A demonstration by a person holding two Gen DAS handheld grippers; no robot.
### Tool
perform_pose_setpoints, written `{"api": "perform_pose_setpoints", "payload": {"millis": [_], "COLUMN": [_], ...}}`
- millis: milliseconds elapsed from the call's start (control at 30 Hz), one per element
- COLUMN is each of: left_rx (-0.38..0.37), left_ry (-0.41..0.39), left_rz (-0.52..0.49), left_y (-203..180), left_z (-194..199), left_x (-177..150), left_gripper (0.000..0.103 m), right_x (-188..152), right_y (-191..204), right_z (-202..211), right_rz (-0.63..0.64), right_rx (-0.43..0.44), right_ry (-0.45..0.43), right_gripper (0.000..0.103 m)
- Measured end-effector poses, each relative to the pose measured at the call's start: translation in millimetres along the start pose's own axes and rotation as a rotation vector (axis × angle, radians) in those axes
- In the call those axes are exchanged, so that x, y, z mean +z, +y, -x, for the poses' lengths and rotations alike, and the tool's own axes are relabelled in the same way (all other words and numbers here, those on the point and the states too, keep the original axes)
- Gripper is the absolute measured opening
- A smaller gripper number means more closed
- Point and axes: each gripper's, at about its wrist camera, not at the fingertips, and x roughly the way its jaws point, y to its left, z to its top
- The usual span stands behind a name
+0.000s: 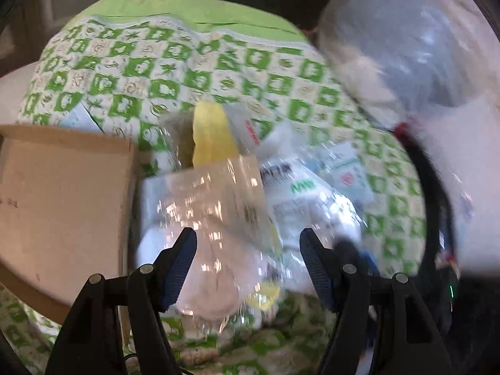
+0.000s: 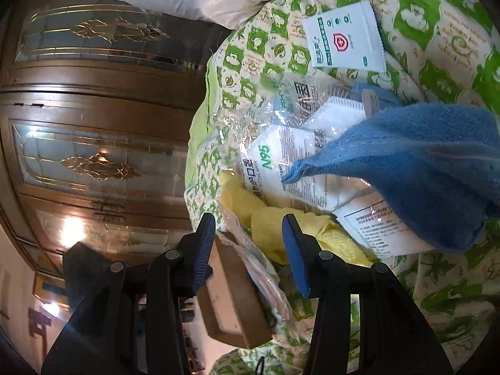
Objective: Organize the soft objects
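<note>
A pile of soft items lies on a green-and-white patterned quilt (image 1: 156,62): clear plastic mask packets (image 1: 200,206), an N95 packet (image 2: 281,168), a yellow cloth (image 1: 212,134) and a blue towel (image 2: 422,168). My left gripper (image 1: 248,256) is open just above a clear packet with a white mask inside. My right gripper (image 2: 248,243) is open and empty, with the yellow cloth (image 2: 272,222) and a clear bag between its fingers' line. A white sachet (image 2: 343,37) lies further up the quilt.
An open cardboard box (image 1: 62,200) stands left of the pile; it also shows in the right wrist view (image 2: 231,306). A large plastic-wrapped bundle (image 1: 406,47) sits at the right. A black cable (image 1: 434,193) curves down the right side. A wooden glass-door cabinet (image 2: 93,118) stands behind.
</note>
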Motion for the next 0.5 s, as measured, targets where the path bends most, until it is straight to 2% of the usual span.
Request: {"api": "perform_pose_setpoints", "payload": {"millis": [133, 200, 233, 267, 333, 433, 500], "left_rx": [0.124, 0.167, 0.176, 0.179, 0.169, 0.099, 0.039], "left_ry": [0.057, 0.091, 0.103, 0.104, 0.096, 0.079, 0.054], "left_rz": [0.050, 0.065, 0.071, 0.073, 0.071, 0.068, 0.053], "left_y": [1, 6, 7, 9, 14, 23, 28], "left_z": [-23, -34, -35, -37, -33, -17, 3], "left_x": [12, 7, 4, 0, -5, -19, -32], "left_gripper": [0.062, 0.045, 0.032, 0.021, 0.007, 0.000, 0.000], "right_x": [3, 4, 3, 3, 1, -1, 1], "right_y": [-4, -7, -7, -8, -6, -3, 0], "right_z": [-1, -1, -1, -1, -1, -3, -8], "right_rz": [0.001, -0.011, -0.015, -0.015, -0.009, 0.007, 0.020], "right_rx": [-0.006, 0.005, 0.006, 0.005, 0.005, 0.009, 0.016], "right_ry": [0.006, 0.011, 0.012, 0.014, 0.013, 0.030, 0.055], "right_gripper": [0.045, 0.045, 0.045, 0.045, 0.045, 0.045, 0.045]}}
